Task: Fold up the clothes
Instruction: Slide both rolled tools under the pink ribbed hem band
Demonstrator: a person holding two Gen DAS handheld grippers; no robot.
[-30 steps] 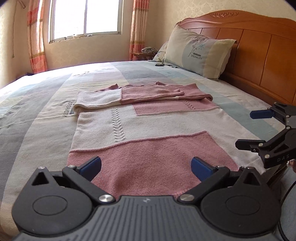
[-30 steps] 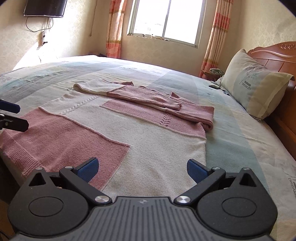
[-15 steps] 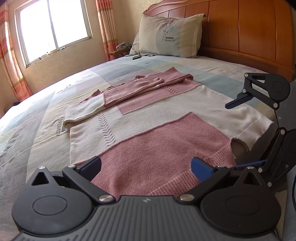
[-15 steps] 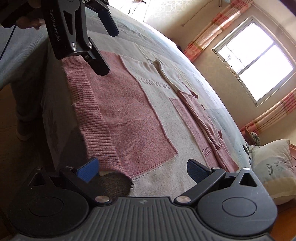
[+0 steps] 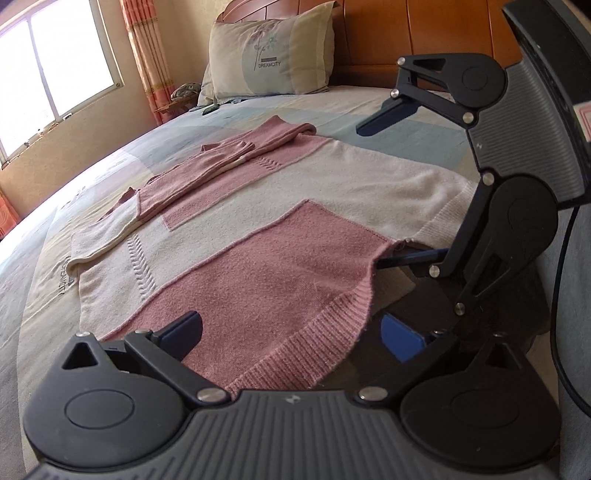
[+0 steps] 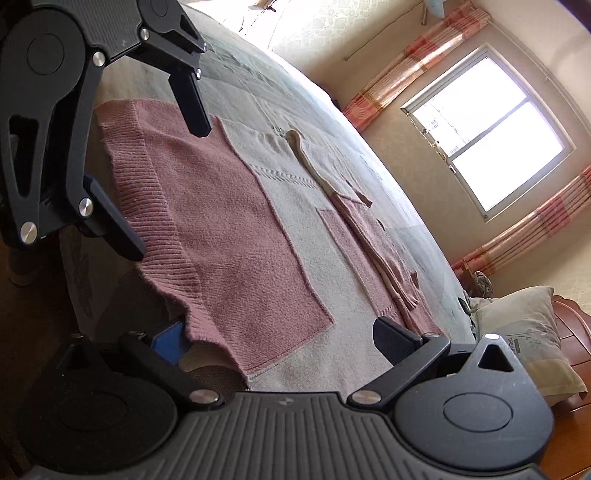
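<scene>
A pink and cream block-knit sweater [image 5: 258,258] lies flat on the bed, its sleeves folded across the chest and its ribbed pink hem [image 5: 314,343] hanging over the near bed edge. My left gripper [image 5: 291,332] is open and astride the hem, one finger on top of the knit and the other below the edge. My right gripper [image 5: 397,188] stands close beside it, also open, with its lower finger slid under the hem corner. In the right wrist view the right gripper [image 6: 284,339] straddles the sweater [image 6: 240,240], and the left gripper [image 6: 159,179] is at the upper left.
A striped bedspread [image 5: 44,295] covers the bed. A pillow [image 5: 269,62] leans on the wooden headboard [image 5: 424,33] at the far end. A window [image 6: 491,129] with striped curtains is beyond. A black cable [image 5: 561,295] hangs at the right. A person's shoe [image 6: 22,269] is on the floor.
Both grippers came down to the bed edge, turned and drew close together. Their open fingers now sit over and under the sweater's hem, which has lifted slightly at the corner.
</scene>
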